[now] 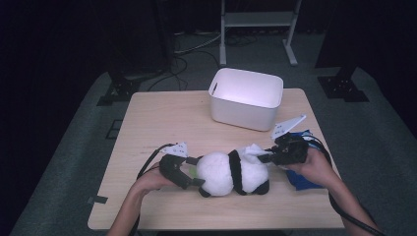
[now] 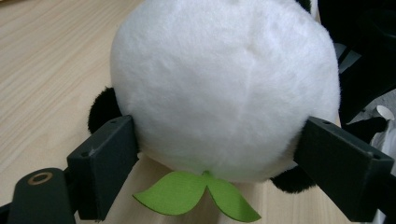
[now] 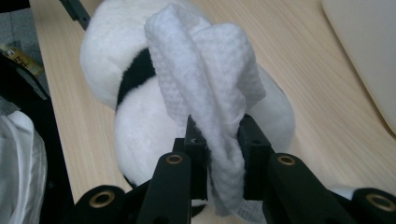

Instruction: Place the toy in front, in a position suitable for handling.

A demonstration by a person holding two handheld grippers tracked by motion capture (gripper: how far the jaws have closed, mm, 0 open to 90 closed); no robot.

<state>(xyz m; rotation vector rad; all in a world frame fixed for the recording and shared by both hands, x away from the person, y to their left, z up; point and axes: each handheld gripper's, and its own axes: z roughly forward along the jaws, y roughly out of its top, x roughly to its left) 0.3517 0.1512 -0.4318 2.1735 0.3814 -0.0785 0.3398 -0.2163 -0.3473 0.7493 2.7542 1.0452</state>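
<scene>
Two grips matter: my left gripper [image 1: 189,173] fingers clamp the panda plush [image 1: 233,173] at lower centre of the table [image 1: 162,118]; my right gripper [image 3: 219,140] pinches a white cloth [image 3: 205,84], which may slip while wiping.

High view looks down from the person's side; both gripper views close in on the plush panda [image 1: 233,172]

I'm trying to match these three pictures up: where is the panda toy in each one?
High view: the panda toy lies low at centre, between both grippers.
Left gripper view: its white body takes up the middle.
Right gripper view: it lies behind the white cloth.
Shared landmark: the wooden table.
</scene>
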